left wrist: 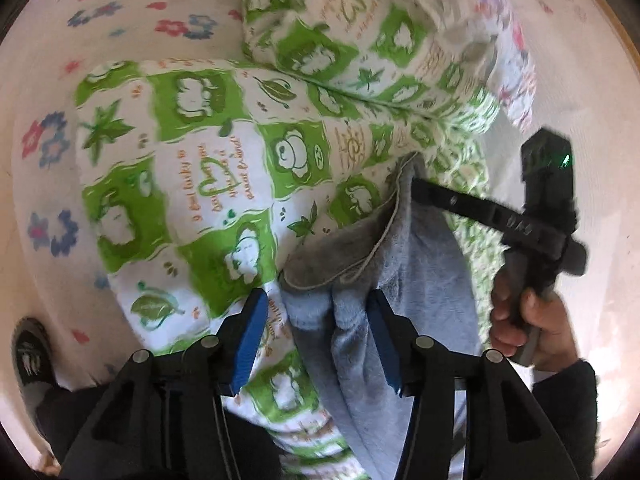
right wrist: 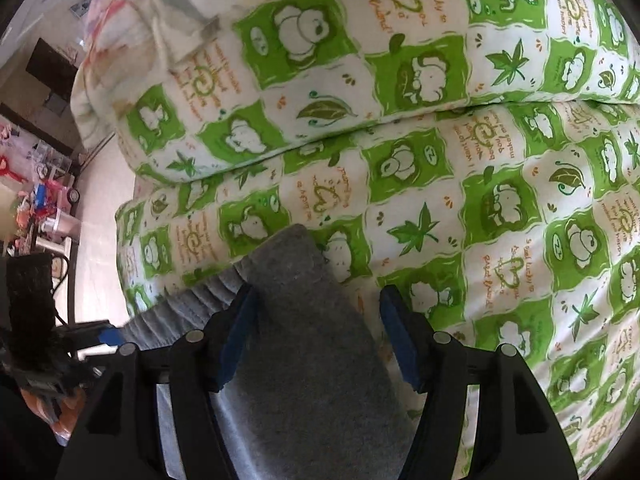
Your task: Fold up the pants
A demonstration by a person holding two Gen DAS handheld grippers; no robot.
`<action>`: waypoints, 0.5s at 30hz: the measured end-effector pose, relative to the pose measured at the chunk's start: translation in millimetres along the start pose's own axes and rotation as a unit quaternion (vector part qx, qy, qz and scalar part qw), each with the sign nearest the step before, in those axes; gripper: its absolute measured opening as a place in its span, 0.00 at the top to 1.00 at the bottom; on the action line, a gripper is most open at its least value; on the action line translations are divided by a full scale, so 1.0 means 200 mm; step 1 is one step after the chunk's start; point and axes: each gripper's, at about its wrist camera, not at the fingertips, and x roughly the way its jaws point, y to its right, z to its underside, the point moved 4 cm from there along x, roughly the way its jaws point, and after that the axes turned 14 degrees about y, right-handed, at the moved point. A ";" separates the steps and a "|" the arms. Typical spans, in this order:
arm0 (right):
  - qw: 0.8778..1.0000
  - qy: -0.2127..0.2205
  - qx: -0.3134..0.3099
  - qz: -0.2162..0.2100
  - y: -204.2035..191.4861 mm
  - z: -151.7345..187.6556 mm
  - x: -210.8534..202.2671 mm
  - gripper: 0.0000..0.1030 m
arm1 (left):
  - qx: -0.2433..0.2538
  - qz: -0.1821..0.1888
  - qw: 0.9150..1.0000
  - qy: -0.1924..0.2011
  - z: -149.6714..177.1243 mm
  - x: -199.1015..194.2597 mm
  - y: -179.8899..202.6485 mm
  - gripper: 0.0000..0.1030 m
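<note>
The grey pants (left wrist: 404, 268) lie on a green-and-white patterned quilt (left wrist: 208, 152). In the left wrist view a grey fold with a light fleecy inside sits between the fingers of my left gripper (left wrist: 318, 328), which is open around it. My right gripper (left wrist: 420, 188) shows at the right of that view, its tip at the top edge of the pants. In the right wrist view the pants (right wrist: 304, 344) run between the blue pads of my right gripper (right wrist: 316, 312), which stands open, with the ribbed waistband at left.
The quilt (right wrist: 480, 200) covers a bed with a flowered sheet (left wrist: 52, 144). A folded quilt roll (right wrist: 320, 60) and a pale pillow (right wrist: 152, 20) lie behind. A cluttered table (right wrist: 36, 200) and floor are at the left of the right wrist view.
</note>
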 end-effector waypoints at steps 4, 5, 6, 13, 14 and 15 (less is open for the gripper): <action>1.000 0.005 0.006 -0.003 0.00 0.00 0.00 0.60 | 0.024 0.008 1.000 0.003 0.00 0.04 0.04 0.52; 1.000 0.003 0.016 -0.013 -0.01 0.01 0.00 0.72 | 0.028 0.013 1.000 0.002 0.00 0.04 0.05 0.59; 1.000 0.005 0.018 -0.015 -0.02 0.01 0.01 0.73 | 0.029 0.021 0.999 0.000 -0.01 0.05 0.06 0.70; 0.998 0.051 0.038 -0.002 -0.03 0.04 -0.20 0.95 | 0.049 0.071 0.996 0.011 -0.03 -0.06 0.17 0.81; 0.998 0.055 0.040 -0.002 -0.03 0.04 -0.23 0.95 | 0.052 0.076 0.996 0.013 -0.03 -0.08 0.20 0.81; 0.997 0.063 0.042 -0.004 -0.04 0.04 -0.28 0.95 | 0.054 0.086 0.995 0.013 -0.03 -0.10 0.23 0.81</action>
